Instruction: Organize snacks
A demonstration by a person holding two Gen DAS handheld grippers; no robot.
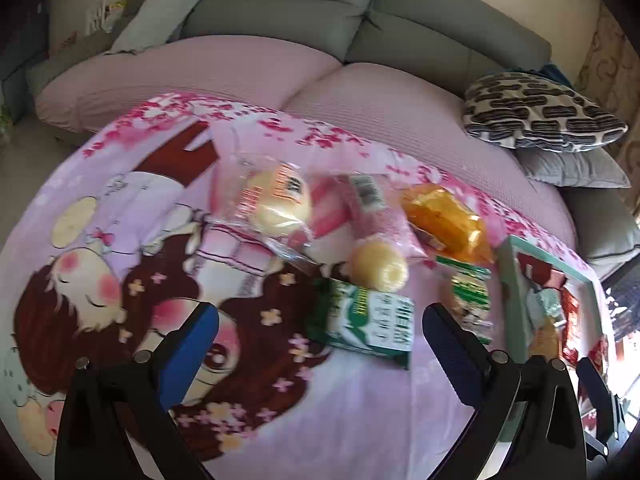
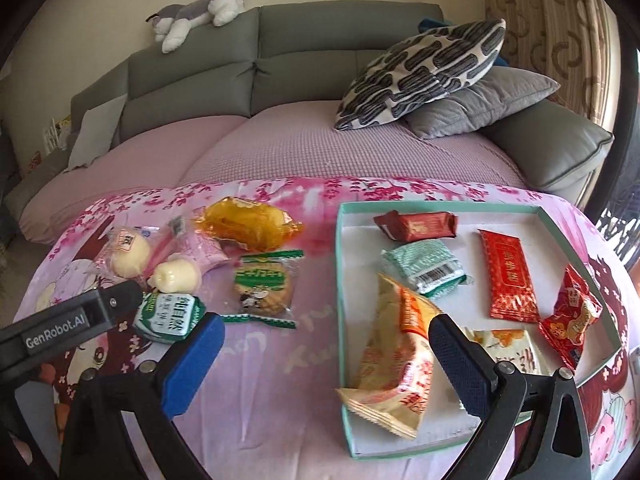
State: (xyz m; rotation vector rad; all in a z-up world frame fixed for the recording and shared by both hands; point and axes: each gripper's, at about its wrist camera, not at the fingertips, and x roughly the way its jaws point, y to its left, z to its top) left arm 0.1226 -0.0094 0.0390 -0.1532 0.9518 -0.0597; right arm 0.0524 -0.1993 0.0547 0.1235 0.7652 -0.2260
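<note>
In the left wrist view my left gripper stands open just above the cartoon cloth, and a green-and-white milk carton lies between its fingers, untouched. Past the carton lie a yellow jelly cup, a wrapped bun, a pink packet, an orange packet and a green biscuit packet. My right gripper is open at the left wall of the teal tray, holding nothing. A cream-and-orange packet lies in the tray by its right finger, among several red and green packets.
A sofa with a pink cover runs behind the table. A patterned cushion lies on a grey one at the right, and a plush toy sits on the backrest. The left gripper's black housing reaches in beside the carton.
</note>
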